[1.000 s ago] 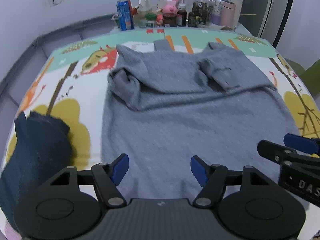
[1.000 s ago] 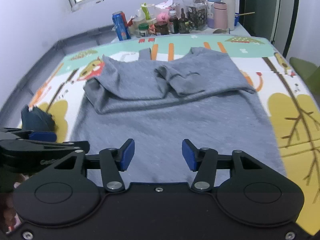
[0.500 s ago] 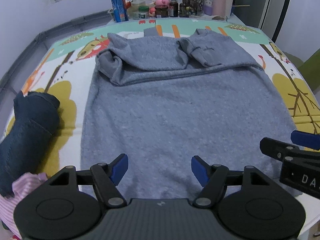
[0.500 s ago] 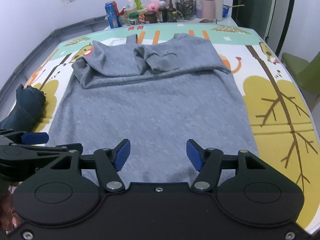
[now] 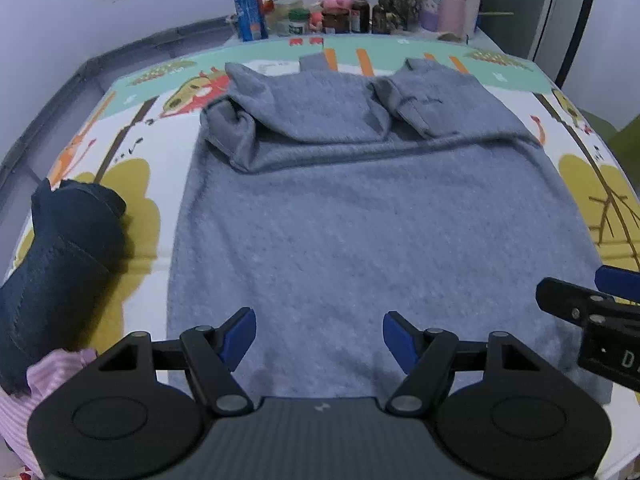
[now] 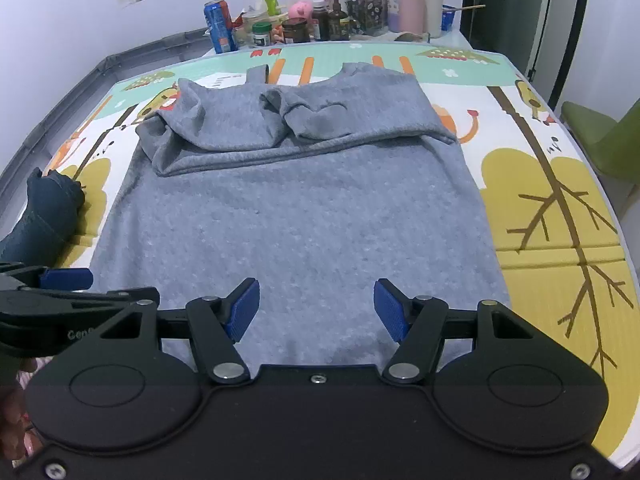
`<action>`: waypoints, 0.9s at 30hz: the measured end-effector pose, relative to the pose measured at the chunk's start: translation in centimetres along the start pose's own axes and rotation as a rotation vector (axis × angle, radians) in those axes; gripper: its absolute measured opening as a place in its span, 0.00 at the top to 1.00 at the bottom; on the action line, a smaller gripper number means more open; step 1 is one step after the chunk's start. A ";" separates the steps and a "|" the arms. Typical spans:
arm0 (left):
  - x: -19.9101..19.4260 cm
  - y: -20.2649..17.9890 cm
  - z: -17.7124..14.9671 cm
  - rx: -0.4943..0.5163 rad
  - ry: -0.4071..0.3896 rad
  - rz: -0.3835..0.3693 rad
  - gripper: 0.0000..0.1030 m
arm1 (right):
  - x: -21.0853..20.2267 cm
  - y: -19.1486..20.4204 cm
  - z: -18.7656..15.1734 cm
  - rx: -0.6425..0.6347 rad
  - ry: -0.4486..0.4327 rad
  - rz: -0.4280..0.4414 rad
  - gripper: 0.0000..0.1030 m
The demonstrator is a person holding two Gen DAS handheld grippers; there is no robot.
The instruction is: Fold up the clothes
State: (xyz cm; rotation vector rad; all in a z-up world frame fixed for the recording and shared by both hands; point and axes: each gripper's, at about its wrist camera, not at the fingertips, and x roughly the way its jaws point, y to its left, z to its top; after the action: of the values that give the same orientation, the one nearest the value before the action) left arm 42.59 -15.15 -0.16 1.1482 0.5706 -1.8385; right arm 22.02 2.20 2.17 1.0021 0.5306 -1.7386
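Note:
A grey knit sweater (image 5: pixel 360 216) lies flat on the patterned play mat (image 5: pixel 132 224), its sleeves folded in across the far end (image 5: pixel 320 120). It also shows in the right wrist view (image 6: pixel 296 216). My left gripper (image 5: pixel 319 338) is open and empty over the sweater's near hem, left of middle. My right gripper (image 6: pixel 316 310) is open and empty over the near hem, further right. Each gripper shows at the edge of the other's view, the right one (image 5: pixel 592 312) and the left one (image 6: pixel 60 300).
A rolled dark blue garment (image 5: pixel 60 264) lies on the mat's left side, with a pink striped cloth (image 5: pixel 24 400) near it. Bottles, cans and jars (image 5: pixel 352 12) crowd the far end. A green chair (image 6: pixel 604 140) stands at the right.
Both grippers have drawn back toward the sweater's near hem, so more of the sweater shows. Both stayed open and empty. The sweater has not moved.

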 end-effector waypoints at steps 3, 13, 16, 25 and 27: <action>0.2 0.3 1.4 0.018 -0.004 -0.011 0.30 | 0.1 0.6 1.3 -0.011 -0.010 -0.010 0.40; 1.5 0.4 8.1 0.125 -0.032 -0.043 0.27 | 1.0 2.3 7.9 0.014 -0.017 -0.039 0.40; 2.8 0.3 10.3 0.154 -0.036 -0.062 0.26 | 2.1 2.5 10.2 0.023 -0.014 -0.057 0.40; 9.3 -1.5 15.7 0.345 -0.089 -0.094 0.26 | 7.0 1.7 14.1 0.059 0.020 -0.121 0.40; 10.8 -2.2 16.4 0.388 -0.102 -0.104 0.26 | 8.2 1.1 14.4 0.075 0.039 -0.127 0.40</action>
State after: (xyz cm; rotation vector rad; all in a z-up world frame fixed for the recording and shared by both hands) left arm 30.71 -30.84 -2.13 1.2829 0.2219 -2.1463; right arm 16.46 -13.41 3.53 1.0764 0.5678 -1.8664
